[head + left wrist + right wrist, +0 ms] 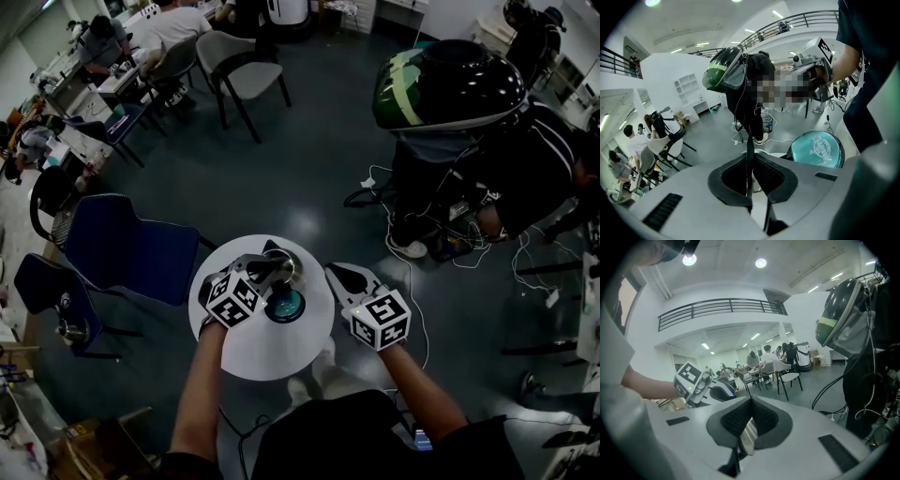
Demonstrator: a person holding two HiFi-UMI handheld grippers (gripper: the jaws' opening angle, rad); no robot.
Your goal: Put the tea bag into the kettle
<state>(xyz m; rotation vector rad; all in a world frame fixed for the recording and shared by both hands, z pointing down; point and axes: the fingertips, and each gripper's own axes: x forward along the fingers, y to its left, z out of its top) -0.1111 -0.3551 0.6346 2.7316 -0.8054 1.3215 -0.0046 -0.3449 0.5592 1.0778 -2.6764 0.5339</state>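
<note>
Inspection at the round white table (272, 361): the right gripper (750, 404) has its ribbed black pads pressed together on a flat, silvery, foil-like piece seen edge-on between them. By judgement this is the tea bag (749, 439), in a sachet; no label is legible. The head view does not show it clearly. The left gripper (751, 164) is likewise closed, pinching a thin dark strip (749, 145) that runs upright between its pads and out past the tips. What the strip belongs to cannot be confirmed; it may be part of the kettle (287, 266), since the head view places these jaws directly over that shiny metal vessel. Governing relation: the kettle lies to the left of the right gripper's tips, near but apart, at the table's far side. The right gripper points level and outward into the room, so the sachet's long axis runs along the jaws, not down toward the kettle. The right hand carries the item and the left is stationed at the vessel. A round teal tin (818, 149), its lid embossed with lettering, sits just beside the kettle on its near side. Whether the kettle's mouth is open cannot be told. Assessment: the coming move calls for a leftward shift and a downward tilt of the right gripper over the kettle.
</note>
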